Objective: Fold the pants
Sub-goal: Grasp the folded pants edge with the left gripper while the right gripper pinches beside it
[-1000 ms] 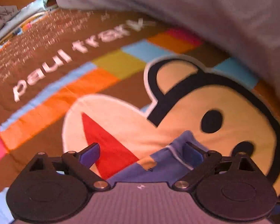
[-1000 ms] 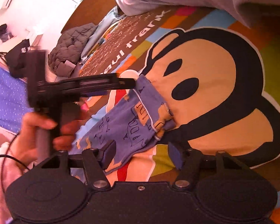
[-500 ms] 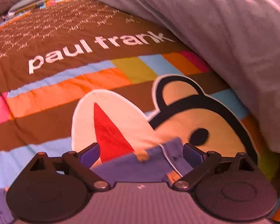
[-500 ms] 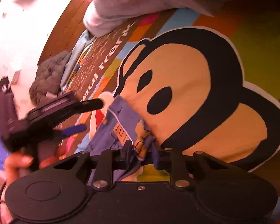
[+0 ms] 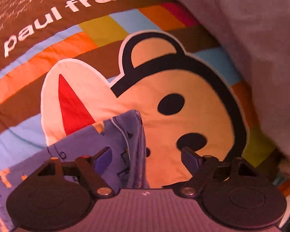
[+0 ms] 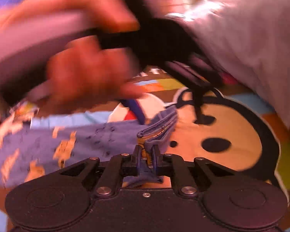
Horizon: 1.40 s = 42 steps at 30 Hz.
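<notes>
Left wrist view: we see the left hand-held gripper (image 5: 146, 155) with its fingers spread wide apart, gripping nothing. The blue printed pants (image 5: 114, 135) lie on the bedspread (image 5: 48, 61), a patchwork of coloured blocks bearing a cartoon monkey face (image 5: 183, 116) and the lettering "paul frank". A folded edge of the pants rises between the two fingers; we cannot tell whether it touches either one. A grey blanket (image 5: 251, 29) is heaped along the upper right of the bedspread.

Right wrist view: we see the right hand-held gripper (image 6: 146, 155) with its fingers drawn together and clamped on a bunched edge of the pants (image 6: 98, 135), just beside the monkey face (image 6: 232, 135). The rest of the garment spreads to the left across the bedspread (image 6: 270, 104). Above it, blurred, a bare hand (image 6: 83, 73) grasps the body of the left hand-held gripper (image 6: 197, 98). The grey blanket (image 6: 251, 38) fills the upper right.
</notes>
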{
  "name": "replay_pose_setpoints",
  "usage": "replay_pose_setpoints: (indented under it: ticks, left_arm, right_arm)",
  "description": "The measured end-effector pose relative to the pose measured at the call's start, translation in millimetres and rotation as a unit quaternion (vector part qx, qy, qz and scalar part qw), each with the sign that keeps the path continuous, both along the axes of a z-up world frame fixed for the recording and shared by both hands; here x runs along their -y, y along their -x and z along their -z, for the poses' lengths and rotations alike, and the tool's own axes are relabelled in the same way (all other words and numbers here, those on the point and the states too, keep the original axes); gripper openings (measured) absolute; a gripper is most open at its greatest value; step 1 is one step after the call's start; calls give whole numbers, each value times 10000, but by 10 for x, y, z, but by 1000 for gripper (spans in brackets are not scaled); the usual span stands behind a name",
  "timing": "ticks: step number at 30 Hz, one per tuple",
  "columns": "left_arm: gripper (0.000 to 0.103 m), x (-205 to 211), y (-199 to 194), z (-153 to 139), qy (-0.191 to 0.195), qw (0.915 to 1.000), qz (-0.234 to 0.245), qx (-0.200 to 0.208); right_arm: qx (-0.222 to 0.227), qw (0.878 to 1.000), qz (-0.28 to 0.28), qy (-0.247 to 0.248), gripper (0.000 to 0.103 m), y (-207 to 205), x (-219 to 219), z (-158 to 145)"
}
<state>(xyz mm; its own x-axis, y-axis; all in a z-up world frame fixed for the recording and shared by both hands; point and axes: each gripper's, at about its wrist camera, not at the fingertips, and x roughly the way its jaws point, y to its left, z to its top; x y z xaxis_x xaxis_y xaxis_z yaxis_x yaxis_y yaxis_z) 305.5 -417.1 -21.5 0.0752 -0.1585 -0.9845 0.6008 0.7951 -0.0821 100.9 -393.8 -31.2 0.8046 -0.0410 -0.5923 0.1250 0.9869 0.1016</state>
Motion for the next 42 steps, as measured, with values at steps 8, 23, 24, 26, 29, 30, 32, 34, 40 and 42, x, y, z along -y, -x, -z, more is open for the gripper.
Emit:
replay_pose_setpoints:
  ticks: [8, 23, 24, 26, 29, 30, 32, 34, 40, 42]
  left_arm:
    - [40, 0, 15, 116, -527, 9984, 2, 223]
    - [10, -226, -148, 109, 130, 9934, -1061, -419]
    - [10, -239, -153, 102, 156, 9926, -1120, -446]
    - [10, -259, -156, 70, 206, 9905, -1262, -502]
    - [10, -286, -148, 14, 267, 9892, -1347, -511]
    - [10, -292, -142, -10, 273, 9892, -1357, -491]
    - [10, -323, -123, -69, 325, 9882, -1412, -491]
    - [10, -366, -100, -135, 420, 9865, -1498, -511]
    - [10, -575, -37, -343, 711, 9805, -1748, -548]
    - [10, -693, -23, -431, 793, 9793, -1786, -536]
  right_arm:
    - [-66, 9983, -301, 503, 7, -15, -195, -8]
    - [-61, 9972, -100, 735, 56, 36, -214, -7]
    - [-106, 9965, -133, 819, 59, 25, -243, 3]
    - [-176, 9950, -170, 973, 60, 3, -293, 18]
    - [-300, 9924, -177, 1179, 60, -43, -353, 44]
    - [-304, 9919, -145, 1222, 60, -46, -360, 48]
    - [-206, 9911, -37, 1318, 52, -24, -359, 36]
    - [-123, 9901, 40, 1400, 44, -4, -356, 26]
    - [22, 9849, -28, 1732, 29, -1, -434, 1]
    - [189, 9824, -105, 1857, 28, 46, -493, -38]
